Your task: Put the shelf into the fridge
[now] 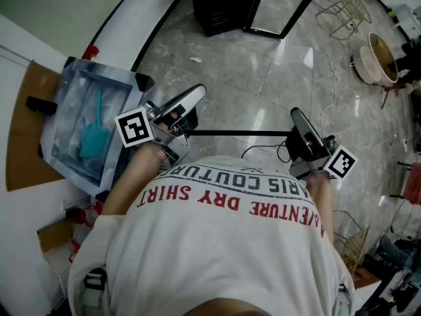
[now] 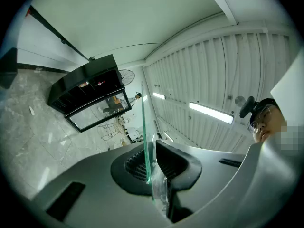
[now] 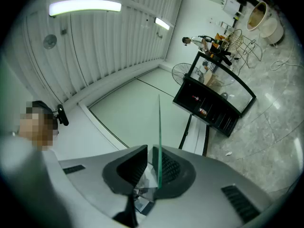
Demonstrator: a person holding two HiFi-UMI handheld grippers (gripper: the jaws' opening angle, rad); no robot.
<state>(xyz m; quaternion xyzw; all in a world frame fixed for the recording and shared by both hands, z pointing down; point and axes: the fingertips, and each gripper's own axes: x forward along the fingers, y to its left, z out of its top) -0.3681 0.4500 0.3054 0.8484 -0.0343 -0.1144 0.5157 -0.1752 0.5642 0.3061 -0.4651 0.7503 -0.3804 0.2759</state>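
Note:
The shelf is a clear glass pane [image 1: 245, 104] with a dark near edge, held level in front of the person's chest above the marble floor. My left gripper [image 1: 195, 95] is shut on its left side. My right gripper [image 1: 298, 116] is shut on its right side. In the left gripper view the pane's green edge [image 2: 144, 127] runs up from between the jaws of the left gripper [image 2: 151, 163]. The right gripper view shows the same thin edge [image 3: 159, 132] clamped in the right gripper [image 3: 148, 167]. The black fridge [image 1: 223, 5] stands ahead with its glass door [image 1: 286, 8] swung open.
The fridge also shows in the left gripper view [image 2: 85, 91] and the right gripper view [image 3: 213, 106]. A plastic-wrapped tray with a teal object [image 1: 92, 133] lies at the left by a cardboard sheet [image 1: 23, 130]. Wire racks [image 1: 345, 8], a basin [image 1: 378, 58] and a floor cable [image 1: 332, 78] are at the right.

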